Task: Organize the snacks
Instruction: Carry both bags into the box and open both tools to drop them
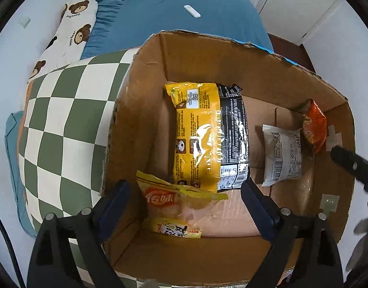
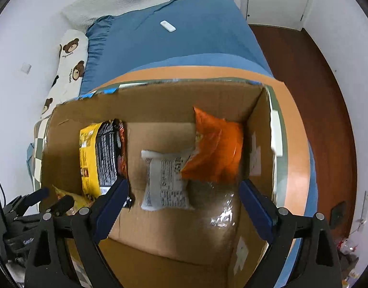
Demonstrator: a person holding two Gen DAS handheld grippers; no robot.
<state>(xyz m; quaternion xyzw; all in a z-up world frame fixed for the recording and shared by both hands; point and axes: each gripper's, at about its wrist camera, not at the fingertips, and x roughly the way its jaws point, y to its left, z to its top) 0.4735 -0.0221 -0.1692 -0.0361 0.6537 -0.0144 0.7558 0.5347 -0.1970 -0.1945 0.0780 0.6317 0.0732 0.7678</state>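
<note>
Left wrist view showed the cardboard box (image 1: 140,110) on a checked cushion (image 1: 64,120), with the left gripper (image 1: 185,201) spread wide above its near end and clasping nothing. A yellow snack bag (image 1: 174,204) lay between the fingers at about 6 o'clock, a yellow and black noodle pack (image 1: 208,139) stood at the centre, and a white packet (image 1: 282,153) and an orange bag (image 1: 313,127) lay toward 3 o'clock. Right wrist view showed the right gripper (image 2: 184,206) equally wide and empty over the white packet, the orange bag leaning against the box wall at 1 o'clock. The step appeared to be arranging packets already inside the box; the next move likely called for lowering one gripper and closing it on a single packet without dragging its neighbour. The yellow bag's lower part was hard to make out, printed labels were unreadable, and motion blur softened the orange bag.
</note>
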